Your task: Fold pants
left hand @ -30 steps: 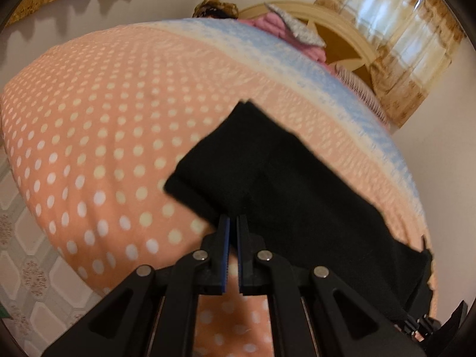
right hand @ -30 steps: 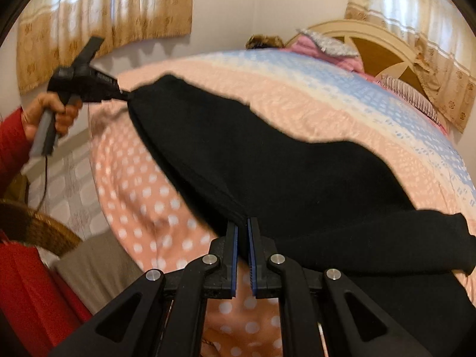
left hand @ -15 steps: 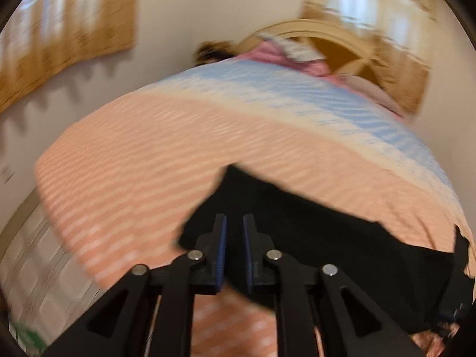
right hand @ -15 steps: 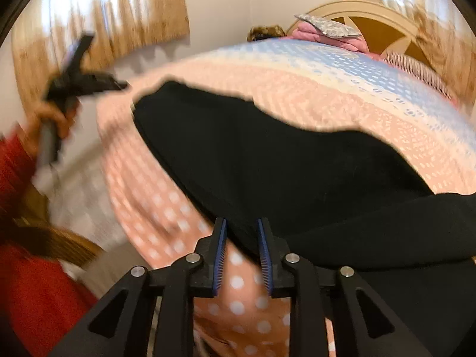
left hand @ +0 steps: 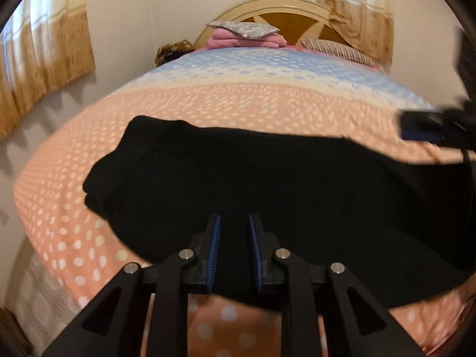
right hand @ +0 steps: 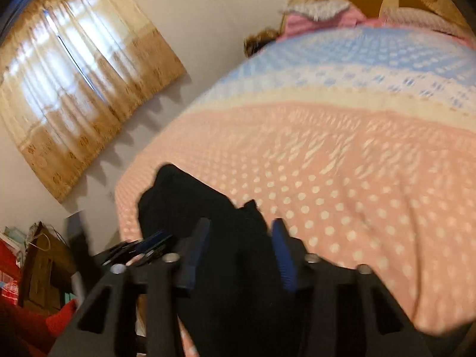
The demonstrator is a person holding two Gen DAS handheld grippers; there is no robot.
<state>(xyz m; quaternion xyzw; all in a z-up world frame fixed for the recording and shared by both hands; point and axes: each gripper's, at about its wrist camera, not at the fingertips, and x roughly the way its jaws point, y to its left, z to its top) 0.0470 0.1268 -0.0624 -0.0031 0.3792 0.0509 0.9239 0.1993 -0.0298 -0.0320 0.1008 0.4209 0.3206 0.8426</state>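
Black cloth, the pants (left hand: 267,184), lies flat on the bed (left hand: 208,104), near its foot edge, stretched sideways along that edge on the peach dotted part of the cover. A second ago both tools were pinched on the fabric's near hem; their jaws have just been opening, and both now stand apart. The left tool (left hand: 235,250) hangs over the near hem with its blue pads (left hand: 214,247) parted and cloth only behind them, not pressed. The right tool (right hand: 238,255) also shows a clear gap; dark cloth appears between and below its jaws, though blur makes it hard to say whether it touches them. In the left view the right tool (left hand: 428,128) is at the right margin, above the bed.

This reads as a release: one fold seems to have been laid down and let go, so a further fold, probably end to end, likely remains. The pants look like a long, doubled band, fairly smooth on top. At the left end the layers are offset, with an under edge sticking out past the top one.
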